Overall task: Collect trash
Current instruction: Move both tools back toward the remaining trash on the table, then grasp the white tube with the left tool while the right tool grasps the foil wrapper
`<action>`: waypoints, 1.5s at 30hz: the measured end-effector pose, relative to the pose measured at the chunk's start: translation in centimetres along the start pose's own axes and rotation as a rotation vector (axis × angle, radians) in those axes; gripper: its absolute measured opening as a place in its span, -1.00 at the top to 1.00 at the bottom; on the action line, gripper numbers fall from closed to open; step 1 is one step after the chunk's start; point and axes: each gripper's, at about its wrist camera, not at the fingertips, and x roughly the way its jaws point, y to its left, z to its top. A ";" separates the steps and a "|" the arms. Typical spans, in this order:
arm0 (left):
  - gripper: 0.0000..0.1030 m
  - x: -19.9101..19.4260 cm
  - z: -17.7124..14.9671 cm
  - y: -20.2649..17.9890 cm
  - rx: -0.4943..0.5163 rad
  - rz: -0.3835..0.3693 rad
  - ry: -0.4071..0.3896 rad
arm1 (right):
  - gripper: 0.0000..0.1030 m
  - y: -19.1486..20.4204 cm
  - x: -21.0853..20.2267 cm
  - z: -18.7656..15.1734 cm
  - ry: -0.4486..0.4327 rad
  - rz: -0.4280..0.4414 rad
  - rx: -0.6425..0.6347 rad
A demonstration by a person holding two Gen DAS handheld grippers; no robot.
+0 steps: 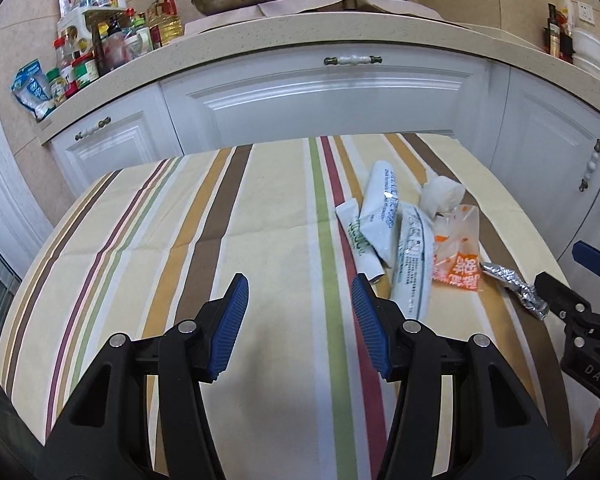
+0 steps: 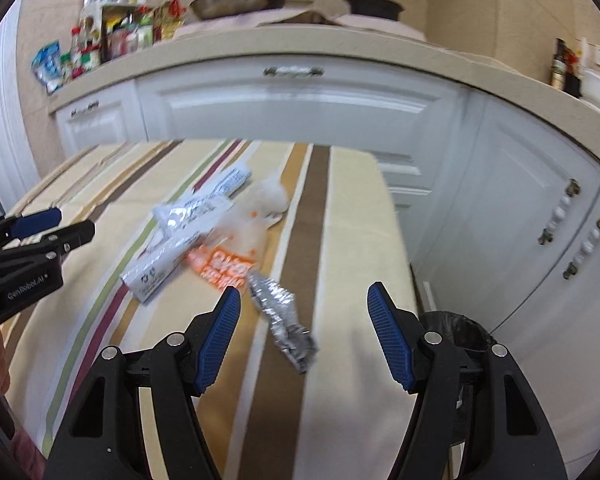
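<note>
The trash lies in a loose heap on the striped cloth of the surface (image 1: 260, 240), right of centre in the left wrist view and at centre in the right wrist view. In the heap are seen several white printed wrappers (image 1: 380, 216), a crumpled white tissue (image 1: 440, 194), a clear bag with orange print (image 1: 458, 256) and, nearest the camera, a crushed foil wrapper (image 2: 284, 320). The foil wrapper is set a little apart from the rest, its upper end just beside the orange-printed bag.

The right gripper (image 2: 304, 336) is held spread and empty, and the foil wrapper is framed between its two blue pads in the lower middle of the right wrist view; no contact is seen. The left gripper (image 1: 300, 320) is likewise spread with nothing between its pads, over bare cloth left of the heap. A dark bin with a black liner (image 2: 460, 324) is partly seen below the surface's edge, at the lower right of the right wrist view.

The step in hand is judged to be the approach to a first piece, with nothing yet collected. For the next move, the right gripper would need to be lowered over the foil wrapper and closed across its narrow width, then carried to the bin.
</note>
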 end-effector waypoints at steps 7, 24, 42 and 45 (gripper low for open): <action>-0.19 0.3 -0.4 0.3 -0.016 -0.047 0.012 | -0.25 0.6 1.8 -0.3 0.087 -0.010 -0.006; -0.30 1.8 -0.4 -2.8 0.036 -0.125 0.028 | 0.51 -0.2 2.3 -1.2 0.118 0.031 0.019; 0.48 3.2 -0.5 -4.7 0.078 -0.183 0.061 | 0.52 -1.5 1.9 -1.1 0.092 0.051 0.067; 0.63 3.1 -0.7 -4.8 0.084 -0.204 0.060 | 0.52 -1.5 1.9 -1.1 0.092 0.051 0.066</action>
